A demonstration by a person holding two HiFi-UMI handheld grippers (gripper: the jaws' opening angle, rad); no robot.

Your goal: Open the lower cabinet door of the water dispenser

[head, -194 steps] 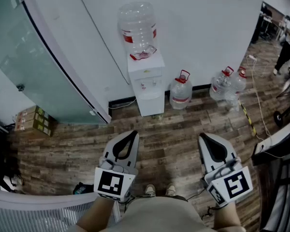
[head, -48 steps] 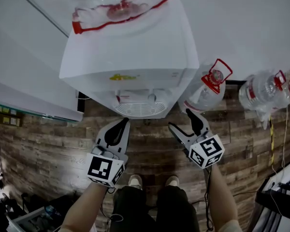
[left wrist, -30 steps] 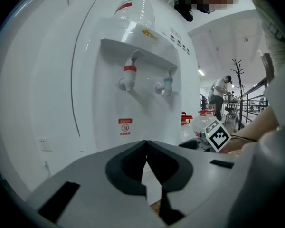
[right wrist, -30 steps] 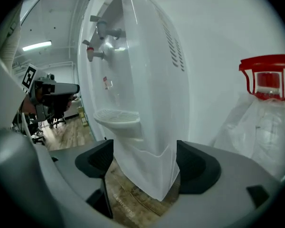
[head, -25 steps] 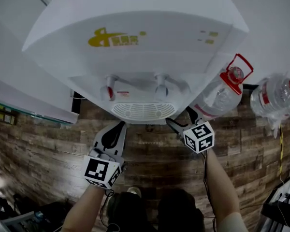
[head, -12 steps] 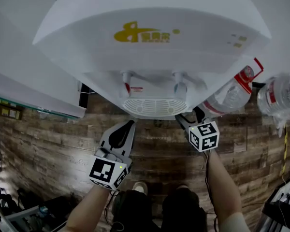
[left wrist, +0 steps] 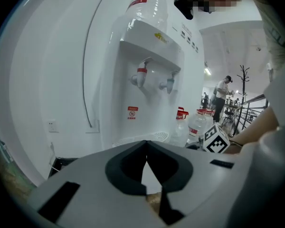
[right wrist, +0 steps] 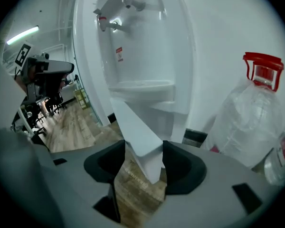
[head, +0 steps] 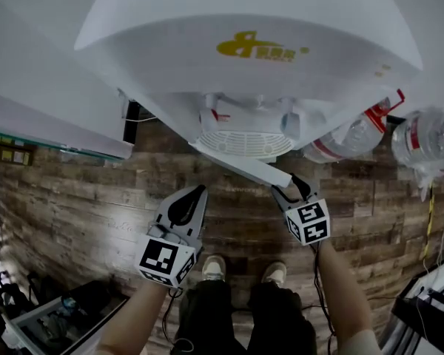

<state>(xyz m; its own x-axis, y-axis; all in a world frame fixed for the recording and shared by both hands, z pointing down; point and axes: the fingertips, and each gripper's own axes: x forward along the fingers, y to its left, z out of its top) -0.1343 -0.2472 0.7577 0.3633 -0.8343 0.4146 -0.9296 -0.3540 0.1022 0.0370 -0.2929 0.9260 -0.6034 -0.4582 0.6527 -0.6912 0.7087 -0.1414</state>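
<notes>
The white water dispenser (head: 251,58) fills the top of the head view, with its two taps above a round drip tray. Its lower cabinet door (head: 244,165) stands swung out at an angle from the front. My right gripper (head: 290,191) is shut on the door's free edge; its jaws have just been closing. In the right gripper view the door (right wrist: 137,137) sits pinched between both pads of the right gripper (right wrist: 143,148). My left gripper (head: 194,194) hangs to the left, apart from the door. Its tips meet with nothing held in the left gripper view (left wrist: 146,144).
Two large water bottles (head: 348,135) (head: 422,139) stand on the wooden floor right of the dispenser, one close to my right gripper (right wrist: 251,122). A glass partition (head: 37,124) runs along the left. My feet (head: 240,268) are just behind the grippers. People stand far off.
The cabinet door has come away from the dispenser front and swung outward. My right gripper has drawn back toward me with the door edge in it. The left gripper shifted slightly.
</notes>
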